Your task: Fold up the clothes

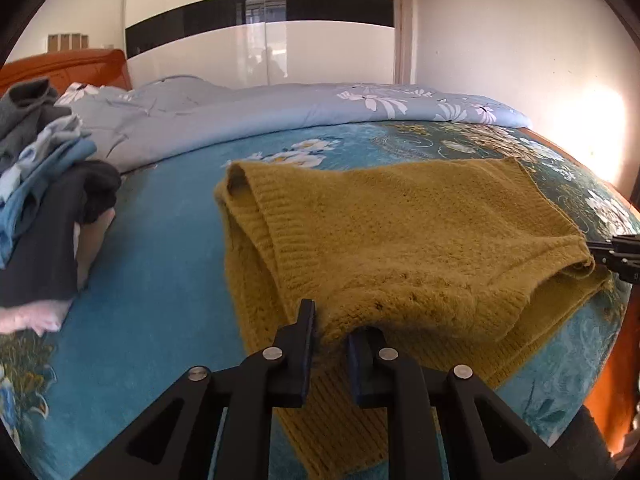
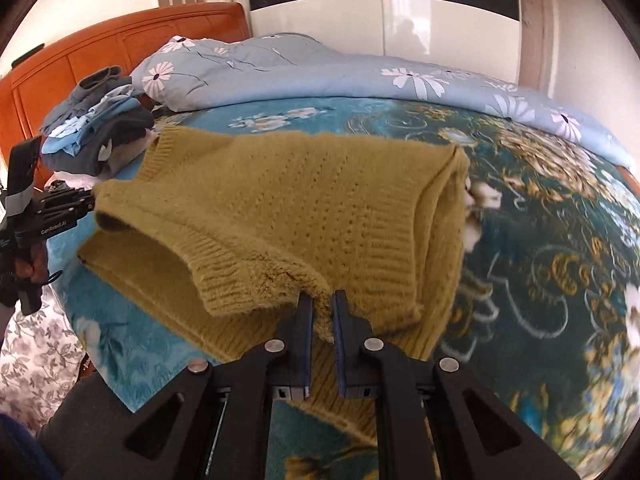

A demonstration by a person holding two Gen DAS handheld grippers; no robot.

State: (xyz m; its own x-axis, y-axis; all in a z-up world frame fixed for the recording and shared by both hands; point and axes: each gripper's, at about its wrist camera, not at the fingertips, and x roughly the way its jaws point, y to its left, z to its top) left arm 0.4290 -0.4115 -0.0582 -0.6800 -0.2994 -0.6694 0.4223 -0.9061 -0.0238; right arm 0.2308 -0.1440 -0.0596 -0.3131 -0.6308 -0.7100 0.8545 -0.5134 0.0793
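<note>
Between your left claw's (image 1: 330, 332) narrowly parted jaws sat a bunched corner of the mustard sweater (image 1: 400, 232), clamped and lifted off the bed. Your right claw (image 2: 320, 308) was nearly together too, pinching the other near corner of that raised layer. You looked to be midway through a fold: the upper layer hung between both claws while the rest lay flat on the blue floral blanket (image 1: 160, 260), toward the bed's near edge. Next, you would likely need to carry both corners forward evenly and lay them on the far hem. Beyond, a pile of clothes (image 1: 48, 184) sat by the headboard (image 2: 100, 52).
</note>
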